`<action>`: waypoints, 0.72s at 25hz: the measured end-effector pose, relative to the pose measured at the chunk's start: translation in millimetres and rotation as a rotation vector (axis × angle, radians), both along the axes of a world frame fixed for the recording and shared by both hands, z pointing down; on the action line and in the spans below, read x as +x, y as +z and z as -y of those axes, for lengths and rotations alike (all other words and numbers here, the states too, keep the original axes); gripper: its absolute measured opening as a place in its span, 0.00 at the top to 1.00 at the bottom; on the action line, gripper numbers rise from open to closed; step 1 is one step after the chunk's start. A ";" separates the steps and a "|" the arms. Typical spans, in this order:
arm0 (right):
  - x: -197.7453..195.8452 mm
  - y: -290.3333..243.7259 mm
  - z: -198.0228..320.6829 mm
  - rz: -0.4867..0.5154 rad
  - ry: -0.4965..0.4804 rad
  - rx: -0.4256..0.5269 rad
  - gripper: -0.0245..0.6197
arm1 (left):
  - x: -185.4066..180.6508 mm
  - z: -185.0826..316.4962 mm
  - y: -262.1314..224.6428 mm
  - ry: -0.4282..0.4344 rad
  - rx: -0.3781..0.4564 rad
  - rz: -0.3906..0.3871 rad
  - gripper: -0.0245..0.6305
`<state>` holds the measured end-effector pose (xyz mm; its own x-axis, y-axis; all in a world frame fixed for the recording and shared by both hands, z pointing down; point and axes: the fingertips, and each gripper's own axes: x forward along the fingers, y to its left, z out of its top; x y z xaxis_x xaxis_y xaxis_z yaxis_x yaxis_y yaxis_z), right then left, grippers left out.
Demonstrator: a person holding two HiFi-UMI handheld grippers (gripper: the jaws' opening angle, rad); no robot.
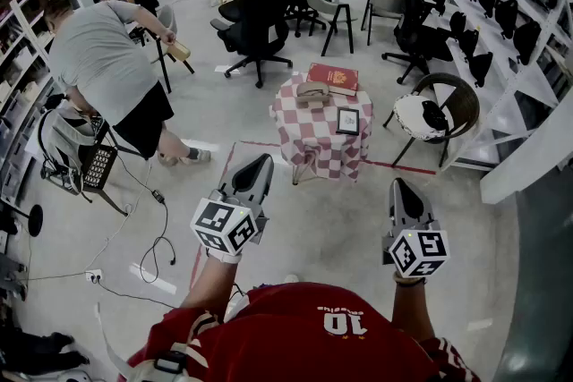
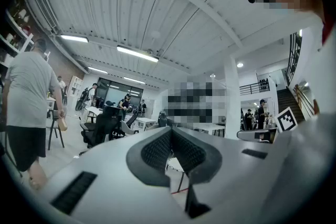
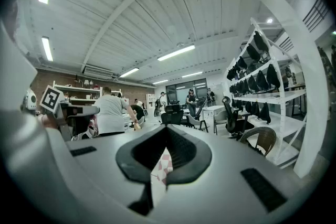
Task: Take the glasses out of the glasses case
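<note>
A grey glasses case (image 1: 312,91) lies shut on a small table with a red-and-white checked cloth (image 1: 315,141), a few steps ahead of me. My left gripper (image 1: 262,160) and right gripper (image 1: 397,185) are held low in front of my body, well short of the table, pointing towards it. Both have their jaws together and hold nothing. In the left gripper view the left gripper (image 2: 170,131) shows only the room beyond its tips. In the right gripper view a strip of the checked cloth (image 3: 161,165) shows through the gap below the right gripper (image 3: 167,128).
A red book (image 1: 333,78) and a small dark frame (image 1: 347,121) share the table. A person in a grey shirt (image 1: 103,67) bends over at the left. Office chairs (image 1: 260,22) stand behind, a wicker chair (image 1: 439,114) at the right by white shelves (image 1: 501,22). Cables (image 1: 152,233) cross the floor.
</note>
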<state>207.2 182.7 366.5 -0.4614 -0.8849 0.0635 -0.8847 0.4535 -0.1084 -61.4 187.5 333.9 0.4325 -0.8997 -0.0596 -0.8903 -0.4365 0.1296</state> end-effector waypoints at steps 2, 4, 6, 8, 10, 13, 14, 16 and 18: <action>1.7 -1.5 -0.5 0.002 0.002 -0.001 0.94 | 2.7 -0.5 -1.4 0.003 0.000 0.004 0.95; 3.5 -2.2 0.0 0.002 0.003 -0.001 0.94 | 4.5 -0.2 -2.4 0.004 0.001 0.007 0.95; 4.0 -1.9 0.6 0.002 0.003 0.000 0.94 | 4.7 0.6 -2.6 0.004 0.003 0.008 0.95; 4.1 -1.0 0.3 0.003 0.004 0.001 0.94 | 4.6 1.0 -2.1 0.003 0.004 0.007 0.95; 6.0 -0.9 -0.2 0.002 0.005 0.002 0.94 | 6.2 1.6 -1.8 0.002 0.004 0.009 0.95; 10.1 -1.0 -0.5 -0.001 0.004 0.007 0.94 | 11.2 2.0 -1.4 0.001 0.004 0.013 0.95; 11.6 -0.9 -0.8 -0.001 0.006 0.010 0.94 | 13.0 1.8 -1.1 0.003 0.003 0.014 0.95; 14.6 -0.8 -1.4 0.006 0.008 0.012 0.94 | 16.0 1.2 -0.3 0.005 0.002 0.016 0.95; 17.2 -0.3 -2.0 0.015 0.004 0.009 0.94 | 18.5 0.8 0.3 0.005 -0.001 0.017 0.95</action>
<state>224.4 184.7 366.1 -0.4591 -0.8870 0.0490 -0.8846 0.4513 -0.1178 -43.0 186.7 334.2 0.4381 -0.8975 -0.0513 -0.8901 -0.4411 0.1146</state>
